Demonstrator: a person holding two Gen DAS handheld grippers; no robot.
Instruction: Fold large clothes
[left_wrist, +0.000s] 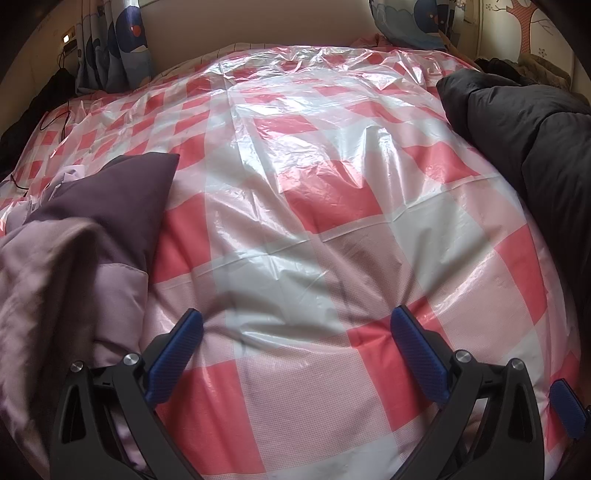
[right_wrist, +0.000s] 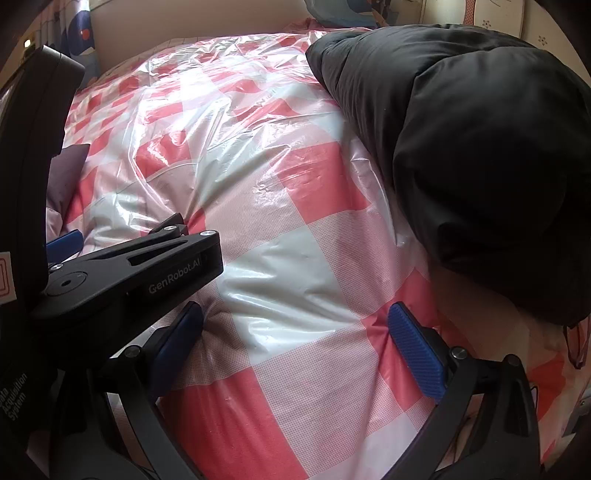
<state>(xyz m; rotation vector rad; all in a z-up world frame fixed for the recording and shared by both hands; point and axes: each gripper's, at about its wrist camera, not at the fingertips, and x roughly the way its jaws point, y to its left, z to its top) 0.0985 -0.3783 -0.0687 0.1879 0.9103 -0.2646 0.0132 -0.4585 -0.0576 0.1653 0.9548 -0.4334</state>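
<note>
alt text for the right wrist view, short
The open right gripper hovers over a bed covered with a glossy red-and-white checked plastic sheet, holding nothing. A bulky black padded coat lies heaped to the right, and the left gripper reaches in from the left edge.

"GenRobot.AI" in grey letters on the black arm of the left gripper (right_wrist: 177, 236), "Acquisition System" in white on the dark casing (right_wrist: 16, 395) below that arm

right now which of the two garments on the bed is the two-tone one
The purple jacket at the left edge: dark plum over pale lilac. The puffy coat on the right is plain black all over.
</note>
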